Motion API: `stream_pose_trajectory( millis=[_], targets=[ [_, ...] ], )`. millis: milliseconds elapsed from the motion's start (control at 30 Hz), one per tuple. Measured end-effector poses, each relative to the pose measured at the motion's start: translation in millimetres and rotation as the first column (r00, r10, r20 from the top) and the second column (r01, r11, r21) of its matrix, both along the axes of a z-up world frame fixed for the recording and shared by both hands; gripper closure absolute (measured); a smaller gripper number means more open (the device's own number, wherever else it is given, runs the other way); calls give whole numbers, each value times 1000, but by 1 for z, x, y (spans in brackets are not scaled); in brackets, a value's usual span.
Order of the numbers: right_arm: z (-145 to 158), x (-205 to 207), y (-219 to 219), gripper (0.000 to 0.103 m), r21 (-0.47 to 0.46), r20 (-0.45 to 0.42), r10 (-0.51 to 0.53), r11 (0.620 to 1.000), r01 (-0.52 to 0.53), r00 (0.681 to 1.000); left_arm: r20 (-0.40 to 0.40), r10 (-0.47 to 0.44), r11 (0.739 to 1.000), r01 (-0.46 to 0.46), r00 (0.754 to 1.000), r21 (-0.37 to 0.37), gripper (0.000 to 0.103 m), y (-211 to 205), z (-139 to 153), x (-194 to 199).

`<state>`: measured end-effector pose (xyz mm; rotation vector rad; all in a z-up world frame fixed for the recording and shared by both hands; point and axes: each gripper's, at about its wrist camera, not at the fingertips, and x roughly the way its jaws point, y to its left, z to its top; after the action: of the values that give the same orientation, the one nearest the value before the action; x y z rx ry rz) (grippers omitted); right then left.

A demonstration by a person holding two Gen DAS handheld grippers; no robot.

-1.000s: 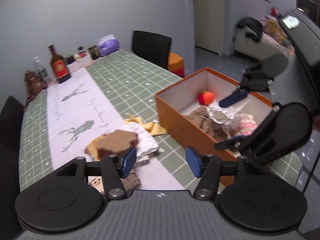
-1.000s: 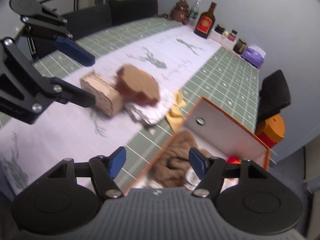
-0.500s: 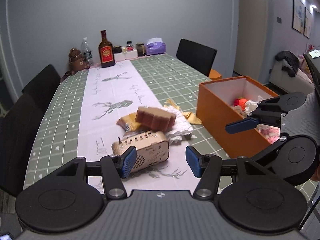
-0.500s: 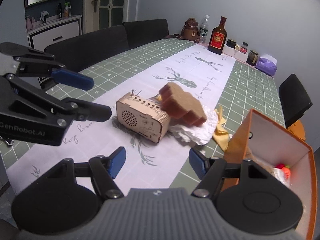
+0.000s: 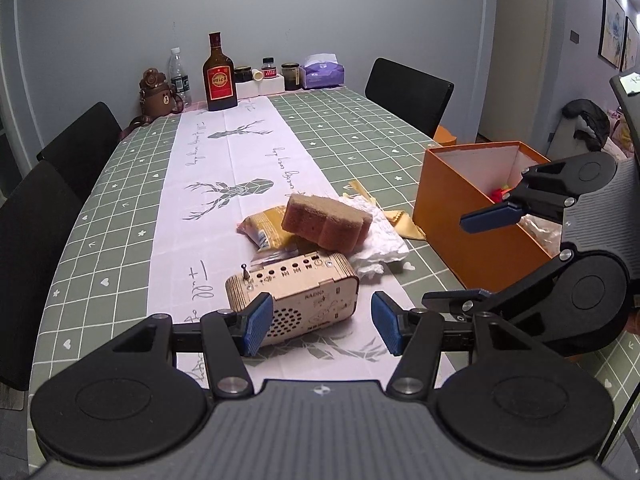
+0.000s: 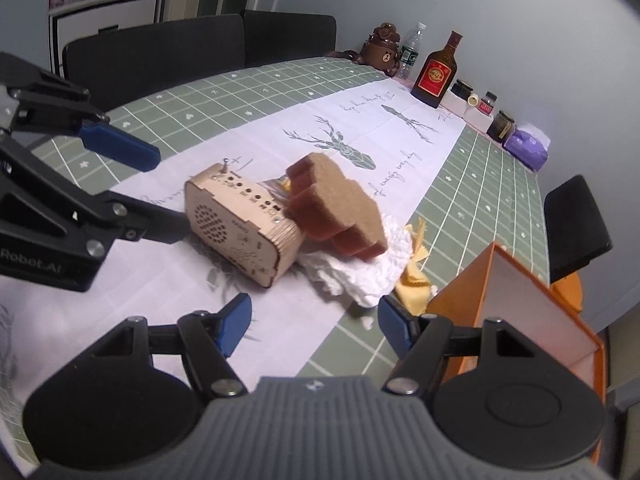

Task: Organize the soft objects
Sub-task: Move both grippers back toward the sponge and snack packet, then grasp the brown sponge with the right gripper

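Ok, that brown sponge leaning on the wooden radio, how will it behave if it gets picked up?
The sponge looks thick and porous, so it is probably light and will squash under a grip. It rests tilted on the radio and the crumpled paper, so a nudge may tip it off.

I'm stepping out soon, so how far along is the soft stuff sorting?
Partly done: the orange cardboard box already holds some items. Both claws, left and right, are open and empty. Left on the table: brown scalloped sponge, crumpled white tissue, yellow cloth.
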<state>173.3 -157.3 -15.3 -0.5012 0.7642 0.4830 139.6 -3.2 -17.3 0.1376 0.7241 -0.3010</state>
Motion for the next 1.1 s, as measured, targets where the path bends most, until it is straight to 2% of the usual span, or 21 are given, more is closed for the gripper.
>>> stream_pose_trajectory(
  millis=[233,633,967,1067,1100],
  targets=[
    [-8,36,5,34,-106,2,49,993,-48,999,3,5,1000,-5,1000,30,36,-3,5,27],
    [-30,87,23,34,-242,18,201,951,-191,979,-5,24,999,-24,1000,36,36,-3,5,65],
    [-40,107,36,36,-234,14,334,917,-322,942,-19,44,998,-43,999,46,36,10,2,84],
    [-43,107,40,45,-235,13,364,907,-351,931,-27,49,998,-48,998,47,36,12,1,90],
    [-44,106,42,51,-234,11,370,904,-357,929,-29,51,998,-49,998,44,36,12,0,92]
  ],
)
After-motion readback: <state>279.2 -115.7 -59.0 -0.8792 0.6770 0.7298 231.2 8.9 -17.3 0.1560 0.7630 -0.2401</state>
